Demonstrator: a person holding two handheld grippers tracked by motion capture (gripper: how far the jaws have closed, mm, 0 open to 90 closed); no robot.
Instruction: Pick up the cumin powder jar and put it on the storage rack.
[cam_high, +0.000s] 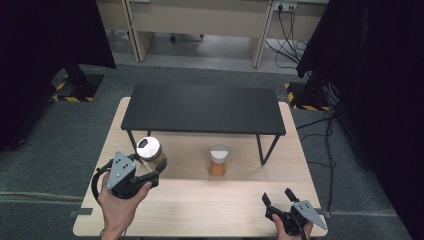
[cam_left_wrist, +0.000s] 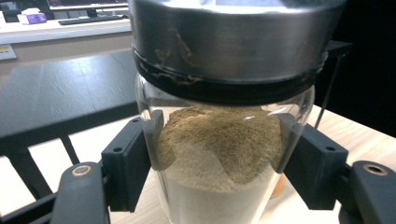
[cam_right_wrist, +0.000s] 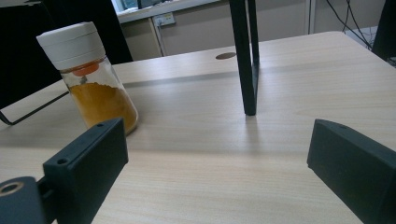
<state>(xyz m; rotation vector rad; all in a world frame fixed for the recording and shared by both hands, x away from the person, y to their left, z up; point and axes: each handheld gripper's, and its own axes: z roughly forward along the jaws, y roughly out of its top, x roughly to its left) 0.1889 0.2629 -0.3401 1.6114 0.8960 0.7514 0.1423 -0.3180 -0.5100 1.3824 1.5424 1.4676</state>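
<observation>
A glass jar of brown powder (cam_high: 151, 151) with a metal lid is held above the table by my left gripper (cam_high: 155, 167), shut on its glass body. In the left gripper view the jar (cam_left_wrist: 219, 140) sits between both black pads, which press its sides. A second jar with orange powder (cam_high: 218, 160) and a white lid stands upright on the table under the front edge of the black shelf (cam_high: 202, 108). My right gripper (cam_high: 279, 197) rests near the table's front right, open with nothing between its jaws. In the right gripper view the orange jar (cam_right_wrist: 91, 77) stands ahead to the left.
The low black shelf stands on thin metal legs (cam_high: 262, 150) across the back half of the wooden table (cam_high: 200, 205). One leg (cam_right_wrist: 246, 56) rises straight ahead of my right gripper. Grey carpet surrounds the table, with cables on the floor at the right.
</observation>
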